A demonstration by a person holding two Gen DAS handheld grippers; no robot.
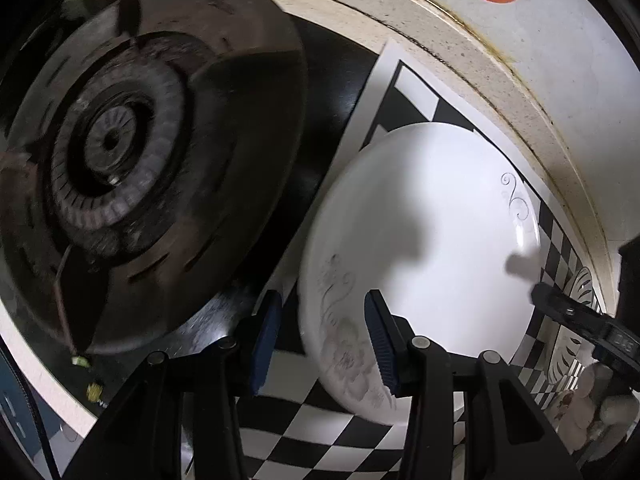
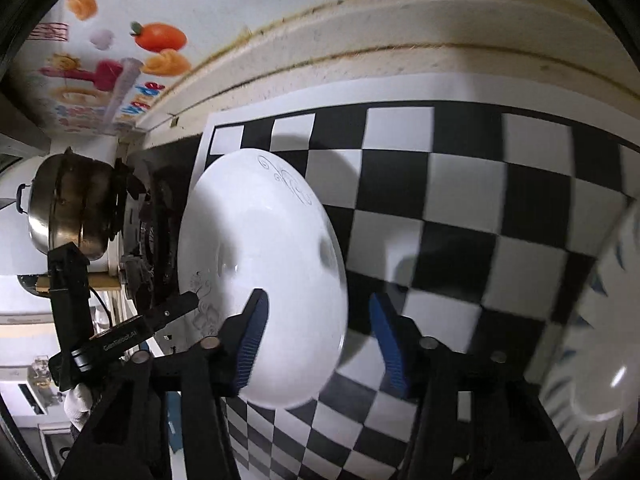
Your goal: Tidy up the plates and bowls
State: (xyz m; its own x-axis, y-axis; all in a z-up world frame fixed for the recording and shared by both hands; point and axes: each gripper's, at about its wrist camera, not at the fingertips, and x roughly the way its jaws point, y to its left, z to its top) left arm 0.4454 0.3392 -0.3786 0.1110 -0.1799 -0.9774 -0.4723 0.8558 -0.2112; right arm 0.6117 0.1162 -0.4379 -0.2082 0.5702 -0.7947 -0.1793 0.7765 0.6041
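A round white ceramic plate with grey flower and scroll drawings on its rim [image 1: 424,248] lies flat on a black-and-white checkered mat [image 2: 460,184]. The mat covers the speckled cream stone bench [image 1: 460,40], next to a black gas stove burner [image 1: 112,148] on the plate's left side.

The left gripper [image 1: 320,340] points steeply down at the near-left rim of the plate. Its jaws are partly open: 1 blue ribbed pad [image 1: 264,344] is outside the rim, over the dark stove glass and the mat, and the other pad is above the flower drawing. I cannot tell if the pads touch the plate; they do not seem to squeeze it.

The right gripper [image 2: 316,344] is at the plate's opposite, near-right rim. Its jaws are also partly open, with 1 pad over the inside of the plate and the other over the mat, so the rim stands between them without a clear grip.

In the right wrist view, a white bowl with blue dashes [image 2: 600,340] is at the right edge, on the mat, apart from the plate. A steel pot [image 2: 72,204] stands behind the stove.
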